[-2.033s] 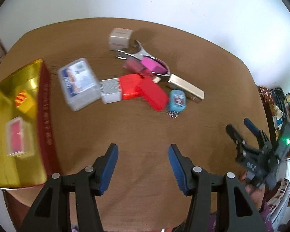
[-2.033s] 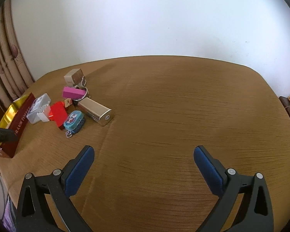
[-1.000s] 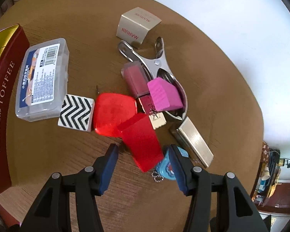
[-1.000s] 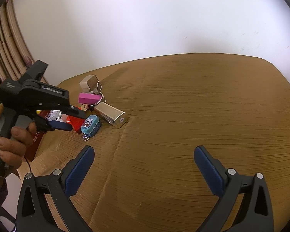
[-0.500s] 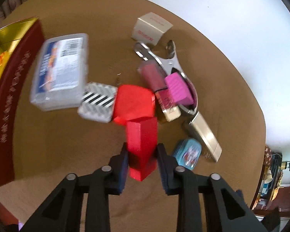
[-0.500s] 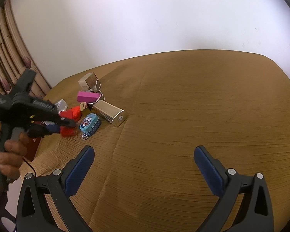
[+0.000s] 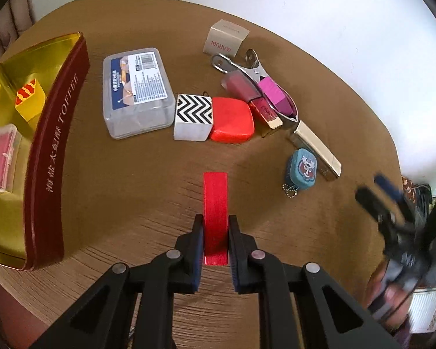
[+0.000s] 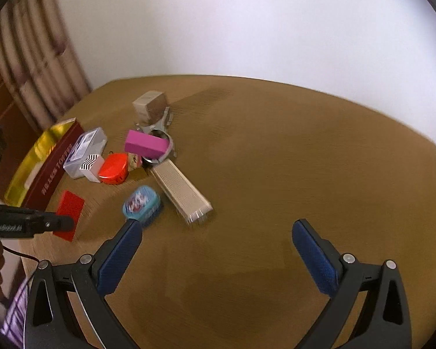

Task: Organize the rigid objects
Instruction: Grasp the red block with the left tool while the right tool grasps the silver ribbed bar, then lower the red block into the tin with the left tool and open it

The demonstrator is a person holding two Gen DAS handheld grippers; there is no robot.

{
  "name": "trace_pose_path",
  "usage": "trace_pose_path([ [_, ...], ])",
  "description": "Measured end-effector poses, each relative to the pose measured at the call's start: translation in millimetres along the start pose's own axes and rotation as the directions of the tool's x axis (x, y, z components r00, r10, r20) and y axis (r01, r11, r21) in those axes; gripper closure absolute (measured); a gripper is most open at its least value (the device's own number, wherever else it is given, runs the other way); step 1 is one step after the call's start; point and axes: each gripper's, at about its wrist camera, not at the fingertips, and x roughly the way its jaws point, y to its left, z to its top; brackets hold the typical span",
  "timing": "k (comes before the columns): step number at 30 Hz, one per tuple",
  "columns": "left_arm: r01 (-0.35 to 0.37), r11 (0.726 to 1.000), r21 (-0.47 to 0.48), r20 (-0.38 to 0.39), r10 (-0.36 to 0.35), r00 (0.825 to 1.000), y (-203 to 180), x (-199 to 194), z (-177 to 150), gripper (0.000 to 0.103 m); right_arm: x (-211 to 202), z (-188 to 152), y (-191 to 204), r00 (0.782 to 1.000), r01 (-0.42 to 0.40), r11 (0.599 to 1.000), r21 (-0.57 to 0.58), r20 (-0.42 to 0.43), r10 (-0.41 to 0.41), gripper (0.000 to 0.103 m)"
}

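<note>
My left gripper [image 7: 215,232] is shut on a flat red box [image 7: 215,209] and holds it above the table, clear of the pile; it also shows in the right wrist view [image 8: 69,213]. The open gold and maroon toffee tin [image 7: 58,133] lies to the left with a clear case [image 7: 0,157] and a gold packet inside. The pile holds a clear plastic box [image 7: 136,90], a zigzag cube [image 7: 193,116], a red rounded case [image 7: 232,119] and a blue tin [image 7: 303,171]. My right gripper [image 8: 218,250] is open and empty over bare table, seen blurred at the left view's right edge [image 7: 375,192].
A beige carton [image 7: 226,40], a metal clip [image 7: 247,67], a pink block [image 7: 273,93], a lipstick [image 7: 253,99] and a gold bar [image 7: 316,151] lie at the back right. The round table's [image 8: 305,160] edge runs close behind my left gripper. A curtain [image 8: 35,58] hangs left.
My left gripper closed on the red box, lifted it out of the pile and drew back. My right gripper swung left toward the pile.
</note>
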Motion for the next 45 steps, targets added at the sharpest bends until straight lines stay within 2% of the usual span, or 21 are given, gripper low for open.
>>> trace_pose_path([
  [2, 0.023, 1.0, 0.013, -0.007, -0.023, 1.0, 3, -3, -4, 0.088, 12, 10, 7, 0.999, 0.011, 0.996, -0.088, -0.035, -0.014, 0.006],
  [4, 0.031, 0.999, 0.027, -0.008, -0.031, 0.999, 6, -9, -7, 0.088, 27, 17, 12, 0.996, 0.011, 0.985, -0.17, -0.089, -0.026, 0.031],
  [5, 0.032, 0.999, 0.035, -0.008, -0.032, 0.999, 5, -10, -8, 0.088, 35, 20, 13, 0.991, -0.008, 0.98, -0.199, -0.131, -0.019, 0.034],
  [7, 0.041, 0.998, 0.046, -0.013, -0.04, 0.999, 5, -12, -10, 0.088, 43, 22, 14, 0.986, -0.028, 0.971, -0.237, -0.168, -0.012, 0.035],
  [9, 0.039, 0.998, 0.054, -0.018, -0.038, 0.999, -11, -12, -22, 0.088, 50, 24, 16, 0.981, -0.036, 0.96, -0.277, -0.194, -0.019, 0.035],
  [12, 0.047, 0.997, 0.062, -0.031, -0.045, 0.999, -11, -12, -21, 0.088, 58, 29, 20, 0.974, -0.089, 0.949, -0.301, -0.225, 0.019, 0.035],
  [15, 0.053, 0.996, 0.069, -0.04, -0.051, 0.998, -12, -11, -23, 0.088, 70, 34, 30, 0.968, -0.087, 0.936, -0.341, -0.252, -0.002, 0.036],
  [17, 0.052, 0.995, 0.08, -0.038, -0.049, 0.998, -14, -9, -22, 0.088, 74, 36, 37, 0.965, -0.109, 0.928, -0.357, -0.262, 0.013, 0.041],
  [20, 0.048, 0.994, 0.094, -0.032, -0.045, 0.998, -14, -9, -22, 0.088, 76, 37, 46, 0.963, -0.104, 0.92, -0.377, -0.268, -0.001, 0.054],
  [22, 0.058, 0.994, 0.092, -0.033, -0.056, 0.998, -13, -15, -24, 0.088, 75, 36, 53, 0.965, -0.077, 0.921, -0.382, -0.261, -0.028, 0.07],
  [24, 0.066, 0.994, 0.084, -0.024, -0.064, 0.998, -11, -23, -26, 0.088, 70, 31, 58, 0.965, -0.023, 0.924, -0.382, -0.249, -0.078, 0.076],
  [26, 0.069, 0.994, 0.086, -0.01, -0.069, 0.998, -8, -34, -28, 0.088, 64, 24, 61, 0.965, 0.025, 0.921, -0.39, -0.231, -0.124, 0.076],
  [29, 0.075, 0.995, 0.07, 0.011, -0.076, 0.997, 4, -55, -29, 0.088, 53, 11, 56, 0.966, 0.033, 0.933, -0.358, -0.229, -0.122, 0.076],
  [34, 0.041, 0.999, 0.007, 0.051, -0.042, 0.998, 43, -88, -19, 0.088, 30, -10, 27, 0.965, 0.041, 0.978, -0.203, -0.245, -0.091, 0.076],
  [39, -0.074, 0.996, -0.047, 0.126, 0.08, 0.989, 92, -117, 1, 0.088, 6, -33, 7, 0.971, 0.021, 0.998, -0.062, -0.238, -0.035, 0.076],
  [45, -0.208, 0.975, -0.084, 0.167, 0.219, 0.961, 147, -118, 52, 0.088, -5, -53, -9, 0.978, -0.006, 0.996, 0.093, -0.207, 0.025, 0.076],
])
